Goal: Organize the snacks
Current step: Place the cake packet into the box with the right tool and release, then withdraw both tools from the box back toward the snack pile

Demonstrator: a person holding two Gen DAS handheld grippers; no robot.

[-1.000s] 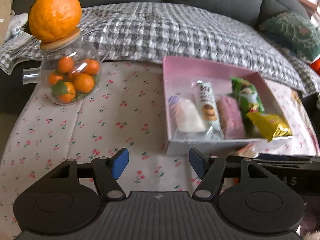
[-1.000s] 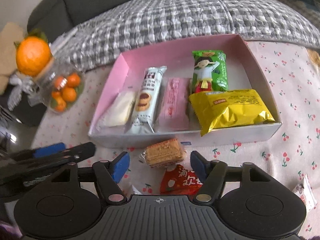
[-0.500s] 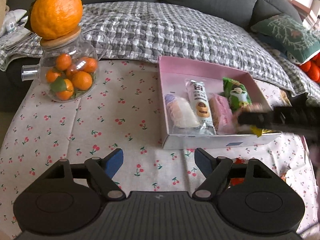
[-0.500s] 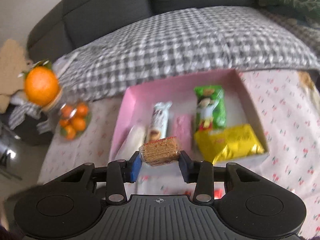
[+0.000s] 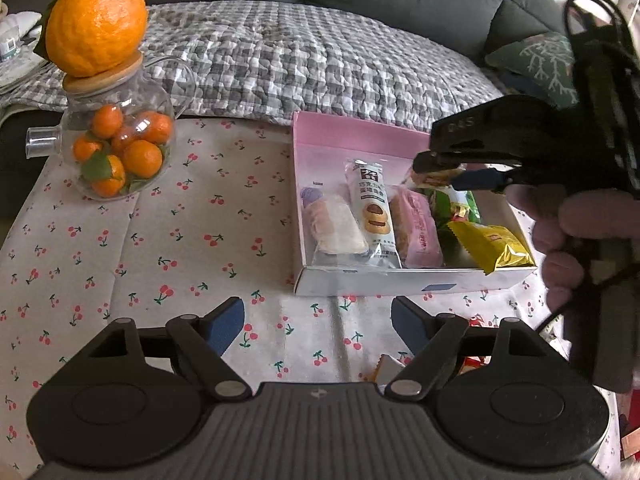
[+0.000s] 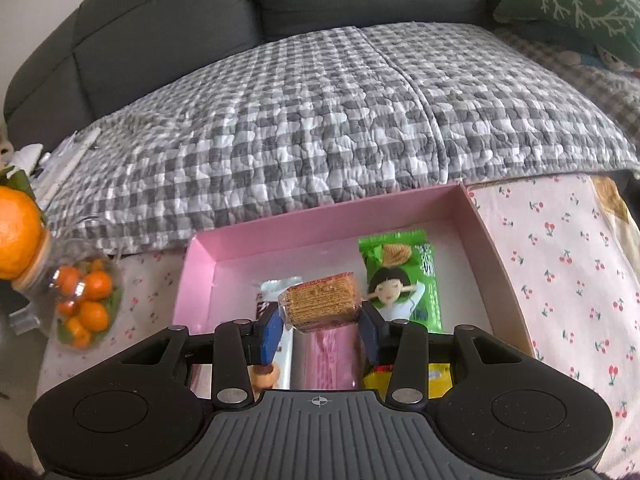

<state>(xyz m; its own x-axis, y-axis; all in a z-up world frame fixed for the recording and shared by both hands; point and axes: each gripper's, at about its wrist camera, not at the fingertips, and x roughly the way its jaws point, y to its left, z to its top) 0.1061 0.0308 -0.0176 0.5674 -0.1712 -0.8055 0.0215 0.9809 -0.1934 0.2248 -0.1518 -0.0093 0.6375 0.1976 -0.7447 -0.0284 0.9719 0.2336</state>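
Wafer pack: brown wafers in clear wrap, pinched between the right gripper's fingers, held above the pink box over the pink packet.
Glass jar: far left on the cherry-print bench, small oranges inside, one large orange on its lid.
Left gripper: fingers wide apart, nothing between them, low over the bench just before the box's near wall.
Pink box: right of the jar; holds a white packet, biscuit stick, pink packet, green packet, yellow bag.
Right gripper: fingers narrowed onto the wafer pack.
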